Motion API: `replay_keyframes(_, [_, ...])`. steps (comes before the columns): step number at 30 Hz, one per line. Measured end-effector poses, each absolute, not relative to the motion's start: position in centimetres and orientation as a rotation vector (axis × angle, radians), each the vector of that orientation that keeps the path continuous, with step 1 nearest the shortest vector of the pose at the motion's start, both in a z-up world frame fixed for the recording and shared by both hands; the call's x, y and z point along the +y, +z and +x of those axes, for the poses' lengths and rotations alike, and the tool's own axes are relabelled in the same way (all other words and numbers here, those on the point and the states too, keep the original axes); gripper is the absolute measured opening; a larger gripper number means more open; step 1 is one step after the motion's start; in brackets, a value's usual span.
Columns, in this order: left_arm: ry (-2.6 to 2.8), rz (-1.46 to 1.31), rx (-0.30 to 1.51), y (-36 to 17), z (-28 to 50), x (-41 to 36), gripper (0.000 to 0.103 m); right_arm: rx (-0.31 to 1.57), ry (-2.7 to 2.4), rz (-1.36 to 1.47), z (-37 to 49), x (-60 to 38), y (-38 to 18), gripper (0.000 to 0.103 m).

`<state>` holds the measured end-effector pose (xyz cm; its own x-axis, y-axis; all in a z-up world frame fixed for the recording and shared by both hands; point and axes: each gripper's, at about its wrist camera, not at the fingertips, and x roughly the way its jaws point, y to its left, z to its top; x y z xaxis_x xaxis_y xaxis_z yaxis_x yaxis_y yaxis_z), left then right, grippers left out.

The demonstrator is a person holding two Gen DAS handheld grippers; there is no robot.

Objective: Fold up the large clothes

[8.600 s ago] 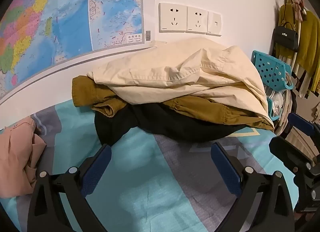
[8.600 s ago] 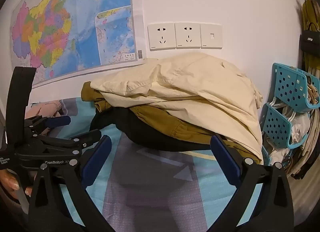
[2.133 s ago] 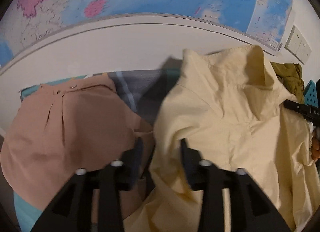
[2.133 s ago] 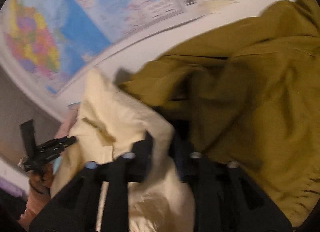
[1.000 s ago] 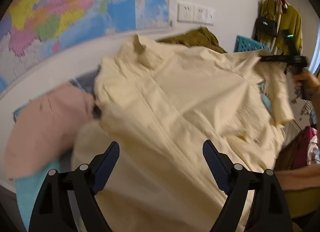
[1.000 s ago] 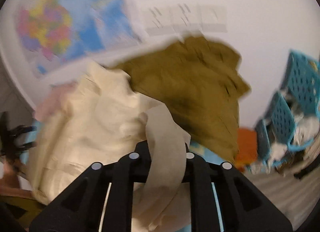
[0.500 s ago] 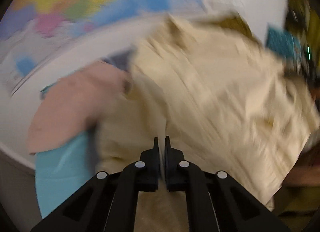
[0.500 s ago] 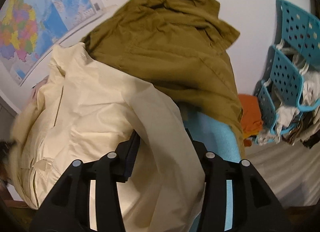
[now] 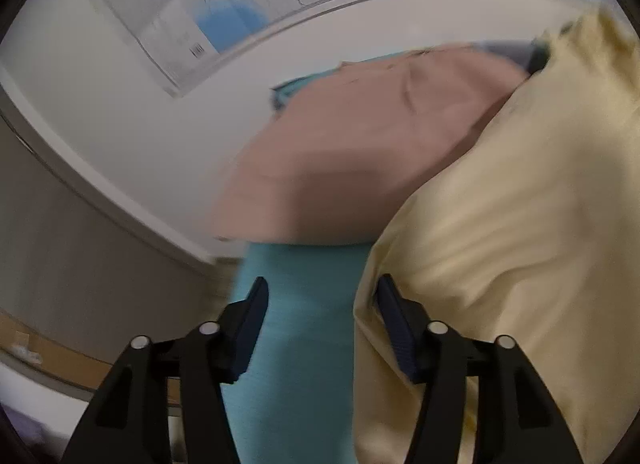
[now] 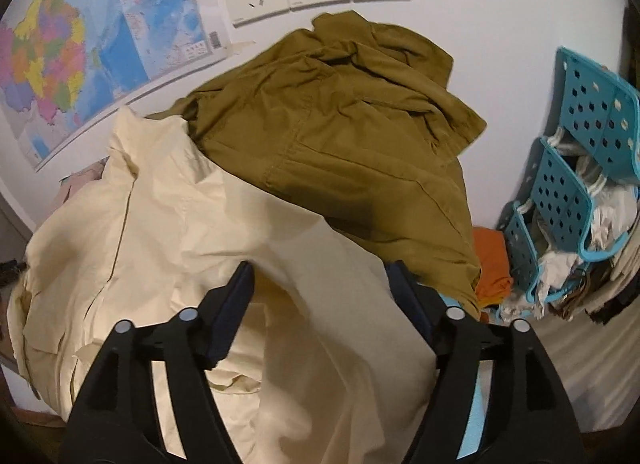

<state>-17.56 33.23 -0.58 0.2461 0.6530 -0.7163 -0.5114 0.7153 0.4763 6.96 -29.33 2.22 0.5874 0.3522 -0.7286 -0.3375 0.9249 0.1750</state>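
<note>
Cream jacket [image 10: 168, 224], soft creased cotton, lies spread across the bed's near edge, draping between the spread fingers of the right gripper [image 10: 320, 288]. Left gripper [image 9: 320, 304] is spread too, over teal bedsheet [image 9: 296, 344] beside the jacket's hem. Farther back lie a rumpled olive jacket [image 10: 340, 124] and smooth pink garment [image 9: 360, 144].

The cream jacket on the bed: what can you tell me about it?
The cream jacket is pale yellow-cream, of thin creased woven cloth, with a collar at its far end and a long seam down it. It lies spread out and rumpled, overlapping the olive jacket and pink garment. One fold runs between the right gripper's open jaws.
</note>
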Motion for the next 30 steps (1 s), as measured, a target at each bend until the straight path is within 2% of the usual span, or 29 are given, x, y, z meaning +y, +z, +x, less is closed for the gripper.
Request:
replay_keyframes(3, [0.726,0.057,0.952,1.7,-18.0,32.4,0.062,0.849,0.359,0.024,6.0,-31.1,2.5,0.086])
replay_keyframes(4, [0.702,0.017,0.903,2.8,-18.4,32.3,0.07,0.848,0.363,0.034,5.6,-31.7,2.5,0.089])
replay_keyframes(5, [0.686,-0.019,0.829,4.4,-19.1,32.0,0.073,0.851,0.376,0.044,5.1,-32.3,2.5,0.09])
replay_keyframes(9, [0.569,-0.012,0.705,7.2,-19.7,29.0,0.076,0.917,0.389,-0.006,2.9,-33.8,0.4,0.093])
replay_keyframes(12, [0.474,0.022,0.693,7.6,-18.2,25.7,0.079,0.978,0.388,0.019,2.4,-35.3,-1.9,0.092])
replay_keyframes(14, [0.422,0.043,0.705,7.1,-16.9,24.0,0.079,1.023,0.465,0.113,2.3,-36.6,-3.3,0.067])
replay_keyframes(15, [0.396,0.049,0.712,6.9,-16.3,23.0,0.079,1.036,0.505,0.149,2.2,-36.8,-3.5,0.036])
replay_keyframes(16, [0.368,0.052,0.72,6.5,-15.7,22.4,0.079,1.031,0.544,0.192,2.1,-37.2,-3.2,0.016])
replay_keyframes(18, [0.321,0.056,0.736,6.0,-14.4,20.9,0.079,0.983,0.576,0.169,1.6,-37.2,-0.9,0.011])
replay_keyframes(23, [0.193,0.072,0.738,5.7,-12.4,17.6,0.079,0.891,0.693,0.087,0.5,-34.9,8.0,0.011])
replay_keyframes(26, [0.114,0.087,0.723,6.2,-11.6,15.7,0.08,0.887,0.791,-0.054,-0.6,-30.6,12.5,0.011])
replay_keyframes(29, [0.068,0.097,0.715,6.4,-11.1,14.6,0.081,0.885,0.917,-0.184,-2.1,-25.3,15.4,0.017])
replay_keyframes(30, [0.047,0.096,0.714,6.4,-10.9,14.3,0.082,0.885,0.955,-0.22,-2.6,-23.3,16.0,0.023])
